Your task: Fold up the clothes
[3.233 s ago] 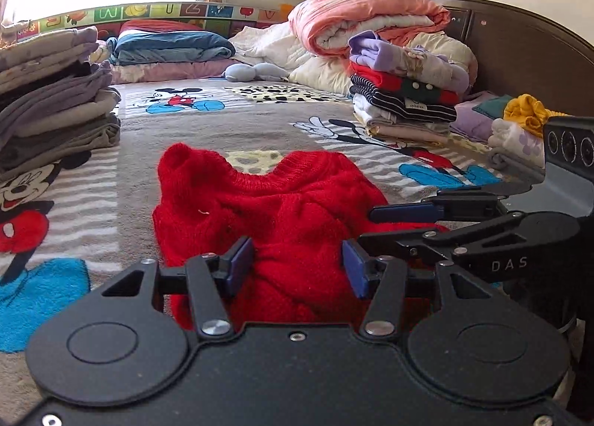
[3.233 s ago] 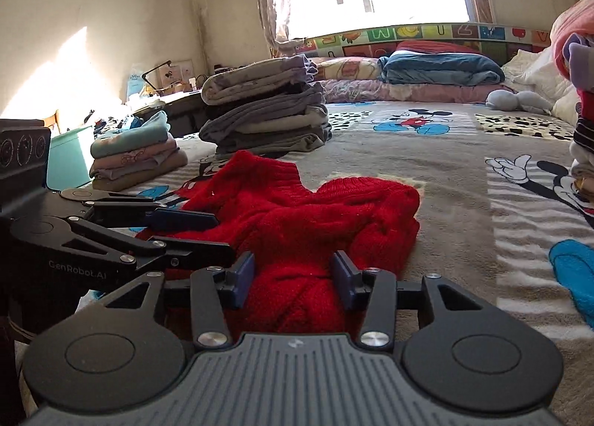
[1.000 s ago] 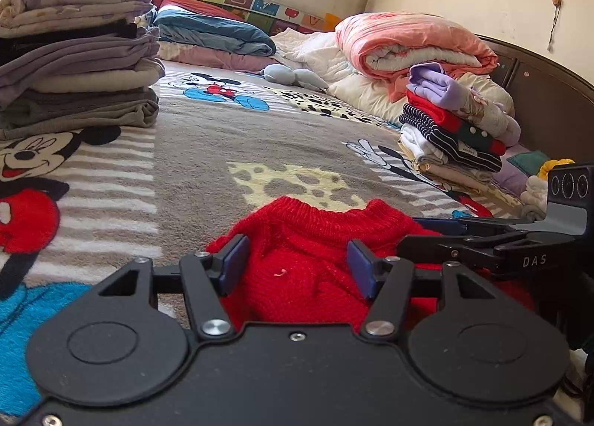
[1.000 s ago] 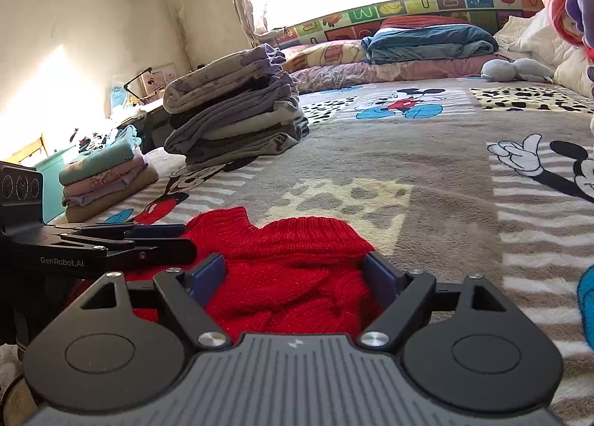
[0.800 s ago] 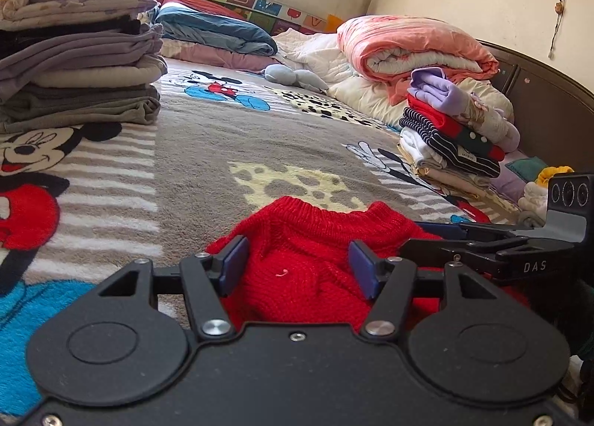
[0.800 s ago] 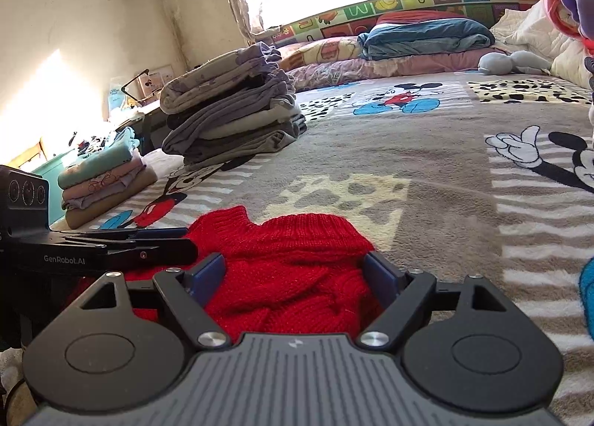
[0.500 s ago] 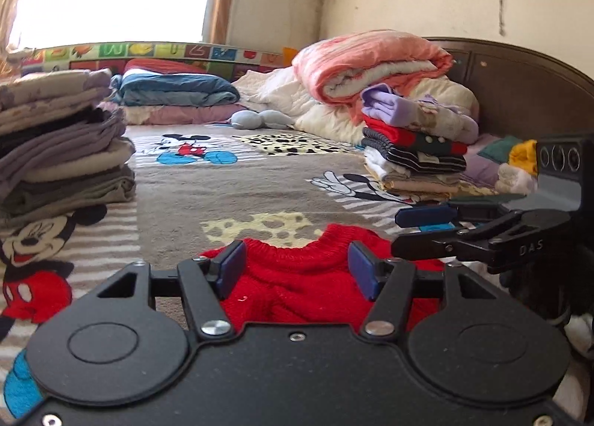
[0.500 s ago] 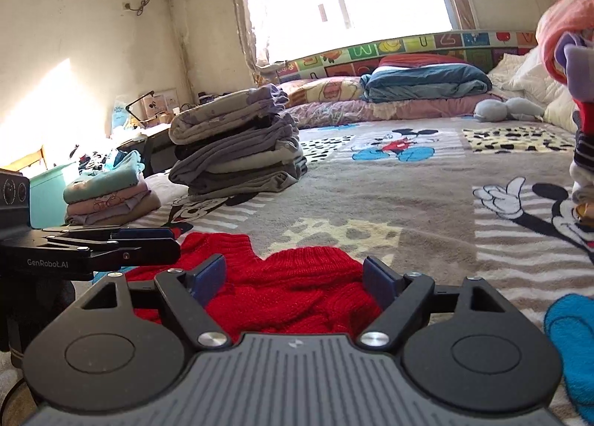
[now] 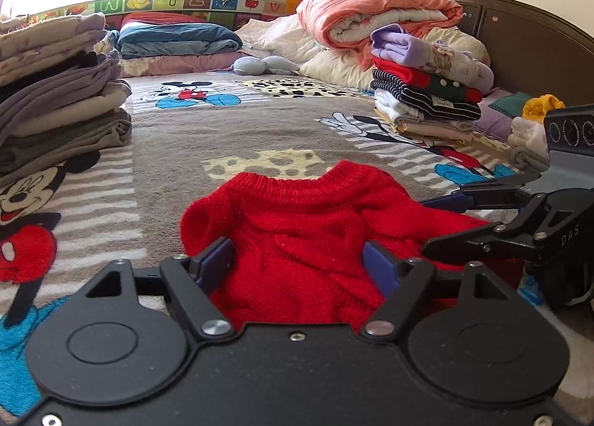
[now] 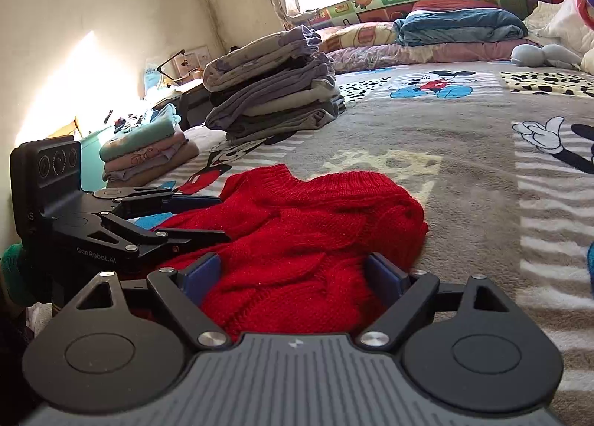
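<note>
Left wrist: tongs (image 9: 300, 264) tilted down, wide.

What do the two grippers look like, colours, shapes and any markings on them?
The left gripper is matt black, with two round discs, silver pivot screws and blue pads; its side reads GenRobot.AI. The right gripper has the same build, with a ribbed grey body and DAS on its side. No cables or sleeves show.

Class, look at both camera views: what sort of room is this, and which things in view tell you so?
Most likely a bedroom in a home. The work surface is a bed with a cartoon-print blanket and a dark headboard. A rolled pink quilt and stacks of folded clothes sit on it.
</note>
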Demonstrator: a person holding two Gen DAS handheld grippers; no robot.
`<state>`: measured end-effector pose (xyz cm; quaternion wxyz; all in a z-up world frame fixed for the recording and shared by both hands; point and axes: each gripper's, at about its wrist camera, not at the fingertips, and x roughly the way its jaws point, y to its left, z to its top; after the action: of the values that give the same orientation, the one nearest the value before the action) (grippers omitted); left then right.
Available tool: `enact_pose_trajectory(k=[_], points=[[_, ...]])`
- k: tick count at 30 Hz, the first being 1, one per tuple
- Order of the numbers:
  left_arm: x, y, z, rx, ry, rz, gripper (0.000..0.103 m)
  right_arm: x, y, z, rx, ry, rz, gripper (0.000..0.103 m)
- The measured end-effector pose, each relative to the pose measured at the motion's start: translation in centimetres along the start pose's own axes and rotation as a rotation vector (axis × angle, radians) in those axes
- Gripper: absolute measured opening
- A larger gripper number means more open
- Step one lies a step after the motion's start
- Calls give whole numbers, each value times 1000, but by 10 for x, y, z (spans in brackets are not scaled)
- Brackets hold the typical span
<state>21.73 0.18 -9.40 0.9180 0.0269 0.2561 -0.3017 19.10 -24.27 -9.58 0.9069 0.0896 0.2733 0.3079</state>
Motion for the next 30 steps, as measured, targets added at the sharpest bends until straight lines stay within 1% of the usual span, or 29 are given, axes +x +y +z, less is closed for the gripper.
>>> enact_pose_trajectory(k=[2,4,6,8,9,11,13,15,16,19,21,24,26,28,30], points=[[-3,-2,0,-1,-7,4,78,0,3,-2,-9,0,-9,85],[-9,-1,0,-25,-17,6,78,-3,4,-1,-6,-3,-10,84],[-21,1,0,-81,-50,24,78,-12,9,0,-13,-31,-19,84],[-34,4,0,-162,-90,53,78,-27,10,-1,30,-77,-38,84],[-40,9,-1,-231,-101,69,78,-33,8,-2,67,-94,-48,84],[-46,24,-5,-373,-94,64,78,-40,-4,-7,216,-108,-66,85],[-48,35,-13,-512,-46,40,78,-41,-20,-16,394,-117,-51,85],[-47,43,-21,-625,-3,-5,78,-38,-30,-25,537,-106,-22,86],[-46,46,-24,-665,8,-21,78,-37,-32,-29,582,-101,-12,87],[-44,51,-28,-764,24,-67,78,-35,-30,-34,613,-92,8,90],[-40,48,-28,-787,31,-90,78,-31,-30,-35,628,-88,13,91],[-35,41,-25,-772,43,-92,77,-19,-24,-31,574,-52,3,94],[-31,40,-25,-783,44,-104,71,-11,-19,-28,532,-35,-1,94],[-27,39,-26,-789,41,-113,68,-5,-17,-26,519,-39,5,94],[-26,37,-28,-798,25,-115,63,-1,-16,-24,513,-40,15,91]])
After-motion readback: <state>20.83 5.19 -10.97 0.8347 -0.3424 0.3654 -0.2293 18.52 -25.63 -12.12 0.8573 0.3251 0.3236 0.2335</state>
